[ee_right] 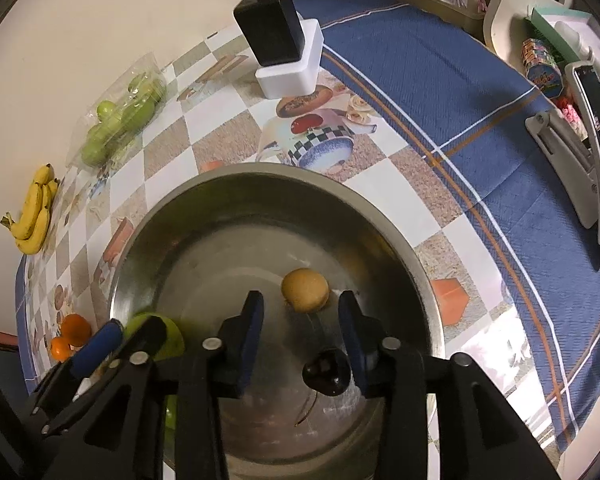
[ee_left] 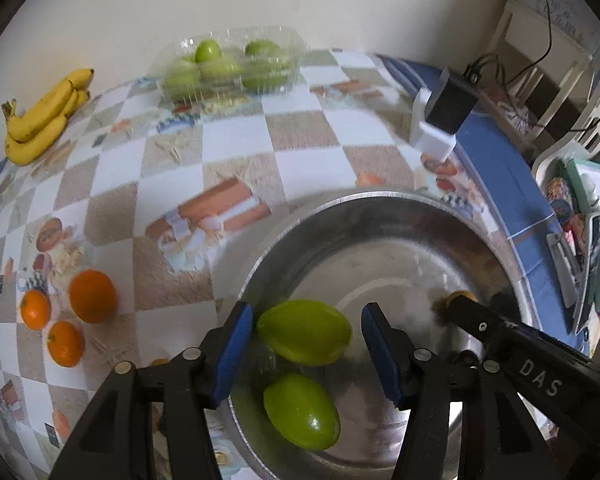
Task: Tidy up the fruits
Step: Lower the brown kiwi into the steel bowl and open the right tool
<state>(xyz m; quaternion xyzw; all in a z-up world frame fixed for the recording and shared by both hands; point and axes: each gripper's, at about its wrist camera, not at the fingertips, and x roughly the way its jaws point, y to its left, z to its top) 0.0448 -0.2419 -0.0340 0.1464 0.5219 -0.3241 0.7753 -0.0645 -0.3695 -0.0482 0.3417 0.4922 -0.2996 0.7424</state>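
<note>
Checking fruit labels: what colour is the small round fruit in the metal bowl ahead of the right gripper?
Tan yellow small round fruit, clearest in the right wrist view, lying in the metal bowl.

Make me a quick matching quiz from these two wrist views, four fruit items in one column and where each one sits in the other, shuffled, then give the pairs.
Things:
1. bananas
2. three oranges
3. tan round fruit
4. clear plastic box

Places:
A. in the metal bowl, ahead of the open right gripper
B. by the wall, holding green fruits
C. on the tablecloth, left of the bowl, near the left gripper
D. far left of the table, by the wall

Pairs: 1-D, 2-C, 3-A, 4-B
</note>
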